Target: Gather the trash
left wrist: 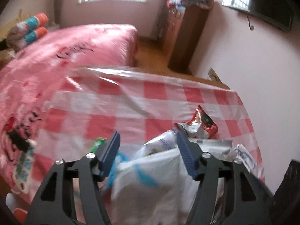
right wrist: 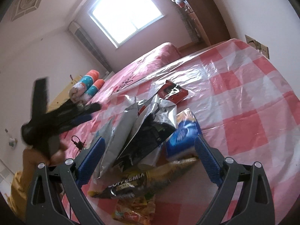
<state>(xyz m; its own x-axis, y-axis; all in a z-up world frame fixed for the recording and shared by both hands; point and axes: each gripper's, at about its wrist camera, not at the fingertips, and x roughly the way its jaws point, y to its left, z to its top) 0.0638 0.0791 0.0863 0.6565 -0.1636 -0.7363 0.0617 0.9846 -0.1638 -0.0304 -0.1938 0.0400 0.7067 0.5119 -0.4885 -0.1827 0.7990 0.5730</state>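
Trash sits in a loose pile on the tabletop (right wrist: 243,97), which is covered in red-and-white checked plastic, near the edge closest to the two tools. Pile contents seen from the right wrist: two silver foil bags (right wrist: 131,129) standing half upright and leaning on each other, a blue packet (right wrist: 183,131) just beside them, a dark coffee-mix sachet (right wrist: 127,185) lying flat in front, an orange-yellow wrapper (right wrist: 133,211) at the very edge. A red wrapper (right wrist: 172,93) lies apart, further in toward the middle.

Left tool (left wrist: 148,146): jaws part open, nothing clamped. White plastic bag (left wrist: 150,178) is bunched under and between the fingers, but the pads do not press it; blurred, so contact on the right pad is unclear. From the right wrist view the left tool (right wrist: 90,112) shows as a dark smear above the left side of the tabletop, gripped by a hand (right wrist: 56,153) with a yellow sleeve (right wrist: 16,187).

Right tool (right wrist: 148,146): jaws wide, empty, hovering over the pile with the foil bags and the blue packet between the fingers in view, no contact visible.

Left wrist view also shows the red wrapper (left wrist: 198,123) just ahead of the right finger and a white printed packet (left wrist: 165,140) at the bag mouth.

Pink bed (left wrist: 65,56) adjoins the far-left edge of the tabletop.
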